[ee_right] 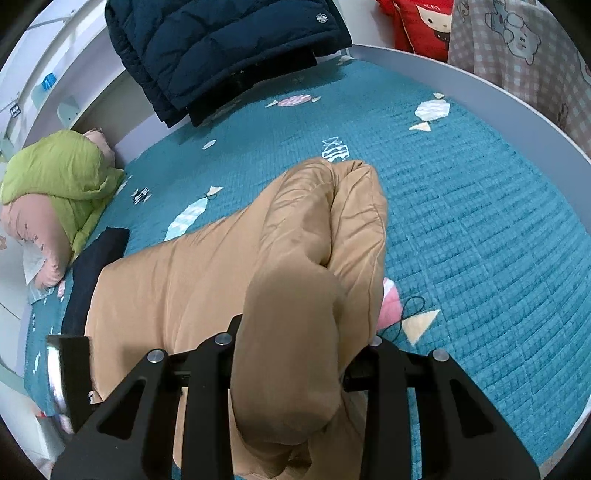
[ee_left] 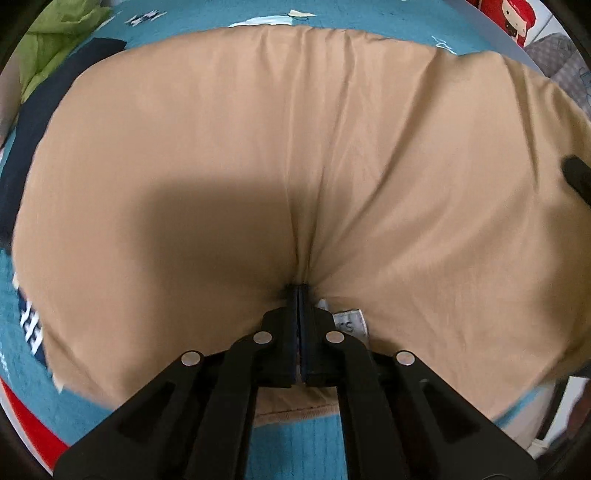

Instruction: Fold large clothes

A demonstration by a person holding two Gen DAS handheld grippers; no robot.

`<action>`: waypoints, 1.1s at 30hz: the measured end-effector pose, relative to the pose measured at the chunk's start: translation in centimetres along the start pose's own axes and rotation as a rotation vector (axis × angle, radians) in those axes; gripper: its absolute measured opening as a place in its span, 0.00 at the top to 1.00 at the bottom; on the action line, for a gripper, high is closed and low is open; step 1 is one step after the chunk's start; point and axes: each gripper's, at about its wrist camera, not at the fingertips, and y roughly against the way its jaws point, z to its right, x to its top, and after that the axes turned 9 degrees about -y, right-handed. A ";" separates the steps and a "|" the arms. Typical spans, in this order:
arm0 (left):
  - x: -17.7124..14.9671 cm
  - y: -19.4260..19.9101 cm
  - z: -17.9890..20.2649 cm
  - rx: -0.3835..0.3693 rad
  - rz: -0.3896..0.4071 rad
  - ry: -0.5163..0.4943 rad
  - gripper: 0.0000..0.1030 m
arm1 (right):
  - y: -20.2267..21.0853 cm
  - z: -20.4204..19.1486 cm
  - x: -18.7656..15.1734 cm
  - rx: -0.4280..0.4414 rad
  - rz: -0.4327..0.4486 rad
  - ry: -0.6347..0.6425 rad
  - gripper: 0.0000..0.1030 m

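A large tan padded garment [ee_left: 295, 147] lies spread over the teal quilt [ee_left: 291, 443] and fills the left wrist view. My left gripper [ee_left: 298, 291] points down at it, shut on a small pinch of the tan fabric at its near edge, next to a white label [ee_left: 349, 325]. In the right wrist view the tan garment [ee_right: 207, 266] rises off the bed in a thick fold. My right gripper [ee_right: 301, 338] is shut on that bulky bunch, which drapes over the jaws and hides the fingertips.
A navy puffer jacket [ee_right: 221, 48] hangs over the far bed rail. A green garment [ee_right: 62, 177] on a pink pillow [ee_right: 29, 229] sits at the left, with a dark folded cloth [ee_right: 96, 266] beside the tan garment. Red cushion [ee_right: 424, 26] and checked blanket [ee_right: 517, 55] lie beyond the rail.
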 end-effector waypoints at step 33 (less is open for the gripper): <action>17.5 0.0 -4.9 -0.122 -0.359 0.070 1.00 | -0.8 -0.4 1.8 0.014 -0.028 -0.018 0.69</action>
